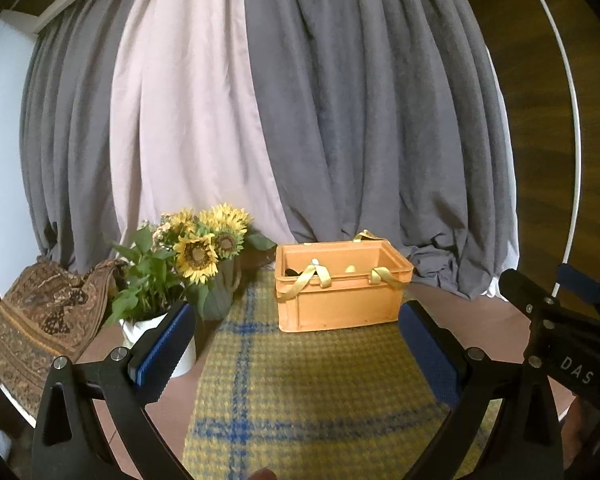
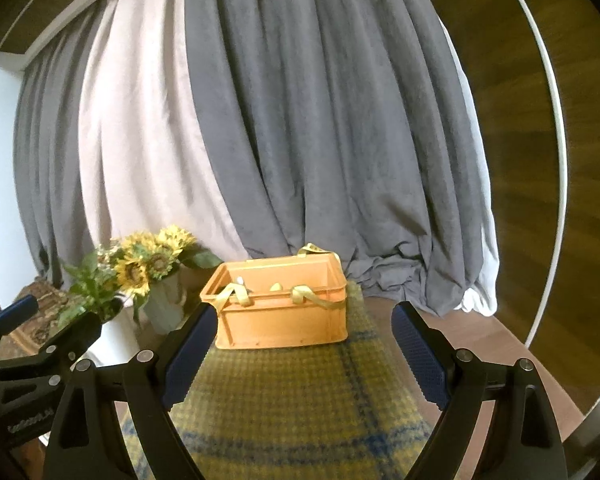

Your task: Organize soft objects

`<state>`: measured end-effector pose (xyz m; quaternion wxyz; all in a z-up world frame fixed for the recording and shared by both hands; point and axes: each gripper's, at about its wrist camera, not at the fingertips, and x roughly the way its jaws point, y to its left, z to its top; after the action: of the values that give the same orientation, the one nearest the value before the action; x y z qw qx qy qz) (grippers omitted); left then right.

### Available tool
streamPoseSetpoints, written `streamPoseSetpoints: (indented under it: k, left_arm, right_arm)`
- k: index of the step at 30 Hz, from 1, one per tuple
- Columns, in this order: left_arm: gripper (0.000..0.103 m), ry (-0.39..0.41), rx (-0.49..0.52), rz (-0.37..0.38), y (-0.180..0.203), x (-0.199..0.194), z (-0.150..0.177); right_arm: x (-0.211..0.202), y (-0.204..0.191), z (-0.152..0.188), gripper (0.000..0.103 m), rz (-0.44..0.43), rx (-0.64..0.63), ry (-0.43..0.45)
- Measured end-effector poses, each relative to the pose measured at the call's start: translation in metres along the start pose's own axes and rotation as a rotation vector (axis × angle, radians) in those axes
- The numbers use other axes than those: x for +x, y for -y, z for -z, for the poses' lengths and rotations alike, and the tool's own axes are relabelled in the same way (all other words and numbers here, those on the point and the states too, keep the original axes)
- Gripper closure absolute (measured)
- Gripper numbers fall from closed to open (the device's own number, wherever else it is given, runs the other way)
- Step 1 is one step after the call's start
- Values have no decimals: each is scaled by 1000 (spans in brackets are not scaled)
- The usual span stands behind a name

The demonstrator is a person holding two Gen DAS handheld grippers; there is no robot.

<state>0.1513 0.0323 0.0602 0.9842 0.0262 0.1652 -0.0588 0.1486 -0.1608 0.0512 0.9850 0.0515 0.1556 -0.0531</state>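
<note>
An orange plastic crate (image 1: 340,300) (image 2: 280,320) stands at the far end of a yellow and blue plaid blanket (image 1: 300,400) (image 2: 292,400) spread flat on the table. Yellow fabric straps (image 1: 320,276) (image 2: 240,294) hang over the crate's front rim; what else lies inside is mostly hidden. My left gripper (image 1: 296,308) is open above the blanket, short of the crate, with nothing between its blue pads. Beside it on the right, my right gripper (image 2: 304,308) is also open and empty, at about the same distance from the crate.
Left of the crate are sunflowers in a vase (image 1: 208,248) (image 2: 148,264) and a leafy plant in a white pot (image 1: 156,328). A patterned brown cloth (image 1: 48,316) lies at the far left. Grey and pale curtains (image 1: 300,120) hang close behind the table.
</note>
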Motion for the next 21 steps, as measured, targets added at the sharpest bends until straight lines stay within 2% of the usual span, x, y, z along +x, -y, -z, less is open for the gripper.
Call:
streamPoseSetpoints:
  k: [9, 21]
  left_arm:
    - [0, 20, -1, -20, 9, -53, 14]
    - [0, 17, -9, -33, 14, -96, 30]
  right_arm:
    - [-51, 8, 13, 13, -23, -2, 4]
    - [-96, 13, 25, 13, -40, -10, -3]
